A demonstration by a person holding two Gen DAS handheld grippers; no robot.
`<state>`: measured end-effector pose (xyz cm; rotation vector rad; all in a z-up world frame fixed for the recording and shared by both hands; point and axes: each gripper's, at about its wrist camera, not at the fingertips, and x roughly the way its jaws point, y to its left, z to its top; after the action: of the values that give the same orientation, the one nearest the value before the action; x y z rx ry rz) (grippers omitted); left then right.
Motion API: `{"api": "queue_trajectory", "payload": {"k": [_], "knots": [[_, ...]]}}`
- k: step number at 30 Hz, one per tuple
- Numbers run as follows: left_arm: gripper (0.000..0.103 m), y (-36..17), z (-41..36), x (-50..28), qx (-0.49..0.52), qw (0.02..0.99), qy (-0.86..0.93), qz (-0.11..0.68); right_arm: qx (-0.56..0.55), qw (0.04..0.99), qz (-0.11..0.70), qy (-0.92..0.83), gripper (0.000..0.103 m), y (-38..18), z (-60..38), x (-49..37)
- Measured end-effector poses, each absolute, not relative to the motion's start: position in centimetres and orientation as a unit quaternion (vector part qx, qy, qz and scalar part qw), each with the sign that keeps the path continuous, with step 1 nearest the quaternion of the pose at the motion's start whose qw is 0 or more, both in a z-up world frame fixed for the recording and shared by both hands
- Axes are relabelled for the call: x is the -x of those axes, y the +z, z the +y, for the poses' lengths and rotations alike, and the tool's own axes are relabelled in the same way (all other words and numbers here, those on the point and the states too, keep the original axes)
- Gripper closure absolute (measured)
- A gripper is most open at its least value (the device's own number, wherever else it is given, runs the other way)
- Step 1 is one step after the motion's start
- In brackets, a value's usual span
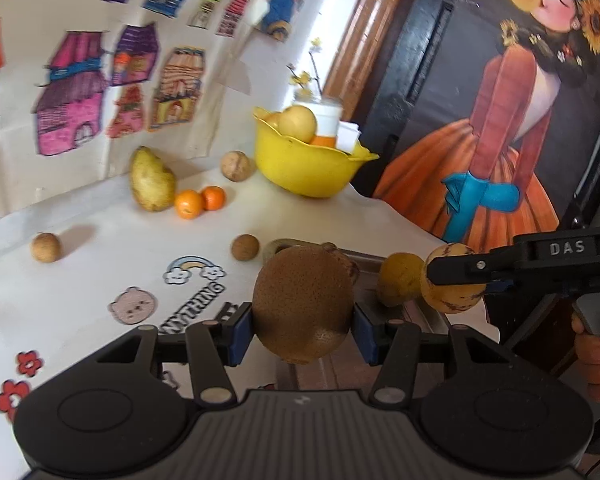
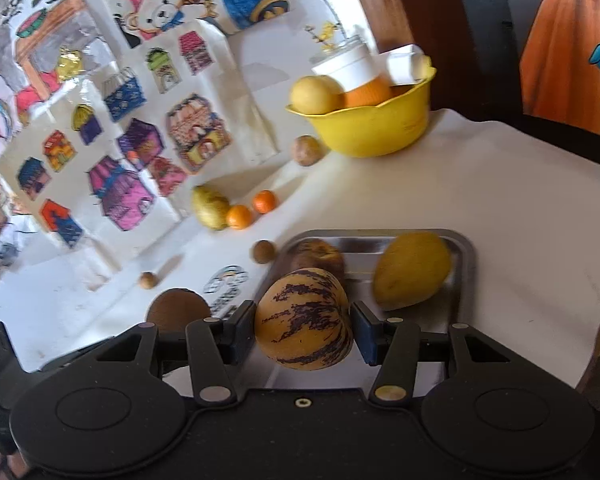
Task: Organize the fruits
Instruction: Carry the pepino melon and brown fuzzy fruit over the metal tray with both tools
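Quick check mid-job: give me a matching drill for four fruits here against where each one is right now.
Things:
1. kiwi
2. striped yellow melon
3. mango
4. pear

Places:
A. lying in the metal tray
B. on the white tabletop beside two small oranges
C. clamped in the left gripper
D. clamped in the right gripper

Pairs: 1-C, 2-D, 3-A, 4-B
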<state>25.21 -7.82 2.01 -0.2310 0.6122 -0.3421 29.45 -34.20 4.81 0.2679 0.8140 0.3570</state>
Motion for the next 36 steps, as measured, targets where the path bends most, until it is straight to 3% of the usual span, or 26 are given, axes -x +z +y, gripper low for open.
{"api": "queue_trajectory", "payload": {"k": [15,36], "knots": [[0.047,-0.3,-11.1,-27.8,0.067,0.929,-0.193,0.310,-0.127,0.890,0.412,0.151,0.050,0.8,-35.8,-31.7],[0.046,-1.2,-12.9,-28.8,0.037,0.926,-0.197,0.321,-0.121,0.885,0.426,0.144,0.050,-0.6,-35.9,-32.1]]}}
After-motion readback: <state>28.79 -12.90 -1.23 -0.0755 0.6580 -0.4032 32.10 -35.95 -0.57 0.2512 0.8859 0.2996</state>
